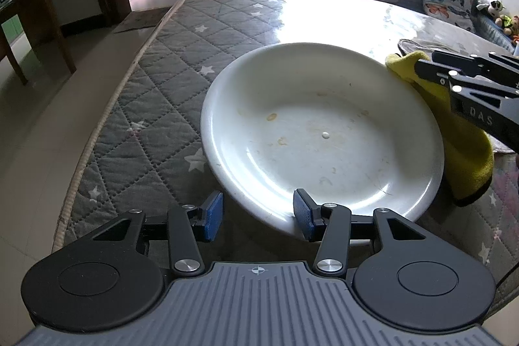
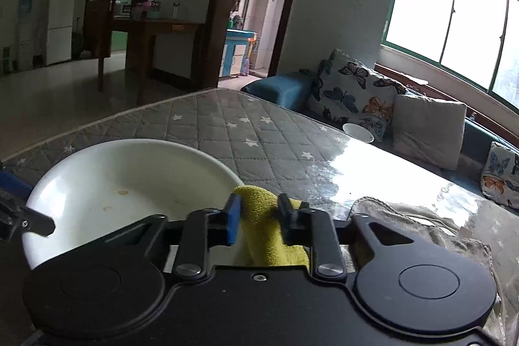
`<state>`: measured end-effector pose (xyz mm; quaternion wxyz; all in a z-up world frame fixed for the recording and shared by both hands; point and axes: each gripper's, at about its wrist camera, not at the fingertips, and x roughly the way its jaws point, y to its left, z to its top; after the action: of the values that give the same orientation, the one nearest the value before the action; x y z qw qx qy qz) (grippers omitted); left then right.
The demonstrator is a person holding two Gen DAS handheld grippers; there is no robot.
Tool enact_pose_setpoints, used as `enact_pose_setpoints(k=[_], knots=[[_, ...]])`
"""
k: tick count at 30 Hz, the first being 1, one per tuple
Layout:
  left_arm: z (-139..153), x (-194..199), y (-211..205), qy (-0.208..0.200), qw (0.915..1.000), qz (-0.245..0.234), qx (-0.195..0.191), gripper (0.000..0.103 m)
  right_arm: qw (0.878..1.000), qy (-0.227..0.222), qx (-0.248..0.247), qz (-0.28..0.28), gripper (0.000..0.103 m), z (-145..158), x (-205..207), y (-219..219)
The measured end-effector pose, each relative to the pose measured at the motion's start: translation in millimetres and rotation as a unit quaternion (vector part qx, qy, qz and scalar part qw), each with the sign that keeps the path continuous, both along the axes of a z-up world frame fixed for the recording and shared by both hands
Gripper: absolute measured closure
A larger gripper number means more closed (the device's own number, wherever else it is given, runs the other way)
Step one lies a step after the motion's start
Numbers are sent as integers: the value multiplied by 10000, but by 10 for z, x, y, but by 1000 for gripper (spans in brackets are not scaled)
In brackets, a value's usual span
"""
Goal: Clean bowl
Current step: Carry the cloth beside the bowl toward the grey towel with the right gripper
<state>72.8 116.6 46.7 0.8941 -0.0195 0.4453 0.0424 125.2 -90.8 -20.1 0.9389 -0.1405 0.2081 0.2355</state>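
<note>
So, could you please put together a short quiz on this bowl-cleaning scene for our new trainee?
1. True or false: the right tongs are shut on the yellow cloth.
2. Are the left tongs open or shut?
3. The white bowl shows: A) brownish stains, B) a crack, C) soap foam.

Key:
1. True.
2. Open, with the bowl's near rim between the fingers.
3. A.

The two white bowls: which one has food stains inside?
The big shallow bowl beside the yellow cloth; the small bowl stands far off, contents unseen.
</note>
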Motion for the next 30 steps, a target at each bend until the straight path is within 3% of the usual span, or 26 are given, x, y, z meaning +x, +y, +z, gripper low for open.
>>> enact_pose_setpoints(k=[7,13,18,30], knots=[[-3,10,-8,15,10000,-9,10,54,9960,291,668,-511,91,17,63,-338],[-4,14,-28,18,10000,-10,14,54,9949,490,453,-755,91,-169,104,-479],[-36,35,-53,40,10000,30,0,55,9952,702,310,-600,91,-382,92,-420],[-165,131,-29,70,9994,199,-281,55,9992,375,49,-103,91,-545,-47,-212]])
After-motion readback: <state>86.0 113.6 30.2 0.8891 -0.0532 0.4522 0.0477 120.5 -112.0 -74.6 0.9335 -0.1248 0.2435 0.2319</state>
